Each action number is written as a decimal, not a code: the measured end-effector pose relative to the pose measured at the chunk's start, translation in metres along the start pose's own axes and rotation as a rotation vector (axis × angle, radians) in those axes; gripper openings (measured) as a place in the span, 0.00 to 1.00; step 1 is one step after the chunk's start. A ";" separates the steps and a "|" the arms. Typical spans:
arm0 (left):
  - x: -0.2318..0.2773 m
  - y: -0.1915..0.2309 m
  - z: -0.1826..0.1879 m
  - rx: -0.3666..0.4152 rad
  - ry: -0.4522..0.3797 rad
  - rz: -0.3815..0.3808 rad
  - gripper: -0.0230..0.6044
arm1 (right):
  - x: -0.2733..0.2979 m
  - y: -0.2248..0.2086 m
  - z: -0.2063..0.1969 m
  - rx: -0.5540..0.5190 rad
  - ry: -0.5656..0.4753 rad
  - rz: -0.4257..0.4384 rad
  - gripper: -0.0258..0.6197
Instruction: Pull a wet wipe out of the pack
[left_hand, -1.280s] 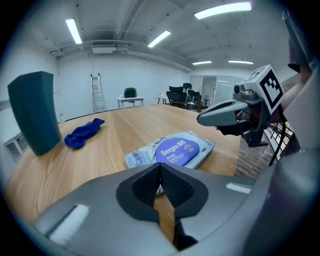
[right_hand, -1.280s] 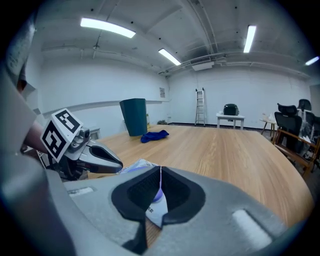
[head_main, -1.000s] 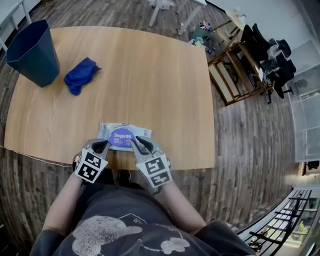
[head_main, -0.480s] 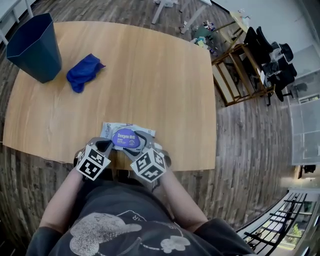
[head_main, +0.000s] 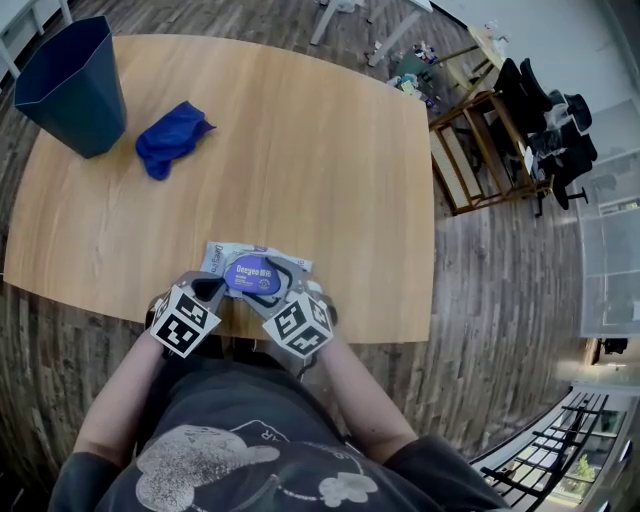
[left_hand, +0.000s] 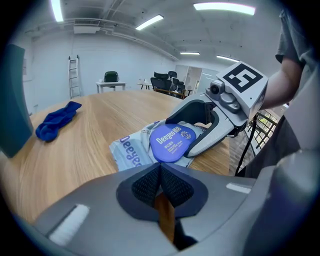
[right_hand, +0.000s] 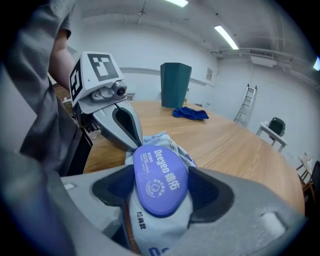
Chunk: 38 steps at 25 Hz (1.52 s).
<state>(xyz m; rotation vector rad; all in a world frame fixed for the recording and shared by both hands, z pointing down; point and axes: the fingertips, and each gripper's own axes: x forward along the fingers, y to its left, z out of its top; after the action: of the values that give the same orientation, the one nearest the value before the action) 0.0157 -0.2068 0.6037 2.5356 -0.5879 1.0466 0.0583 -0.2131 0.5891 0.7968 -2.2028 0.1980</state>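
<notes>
A pale wooden table with rounded corners stands on a dark plank floor, in a white hall under strip lights, with a ladder against the far wall. Off the table's right side are a wooden rack and black office chairs. At the far left corner stands a dark blue bin with a crumpled blue cloth just beside it, both well apart from my work. The wet wipe pack lies flat by the near edge, its purple lid on top. My right gripper has just been opening its jaws; they stand wide, straddling the pack with the lid between them. My left gripper is closed tight on nothing, its tip by the pack's left end
</notes>
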 end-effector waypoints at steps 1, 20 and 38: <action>0.000 0.000 0.000 0.000 -0.002 0.004 0.07 | 0.001 0.000 0.000 0.006 0.007 0.007 0.55; -0.001 0.001 0.000 -0.018 -0.010 0.046 0.06 | 0.000 -0.003 0.001 0.104 0.086 0.117 0.54; -0.001 0.000 0.000 0.009 -0.010 0.042 0.06 | -0.011 -0.005 0.012 0.121 0.056 0.140 0.54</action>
<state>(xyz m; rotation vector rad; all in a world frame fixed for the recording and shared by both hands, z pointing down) 0.0157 -0.2065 0.6029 2.5480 -0.6436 1.0538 0.0595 -0.2167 0.5724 0.6930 -2.2108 0.4215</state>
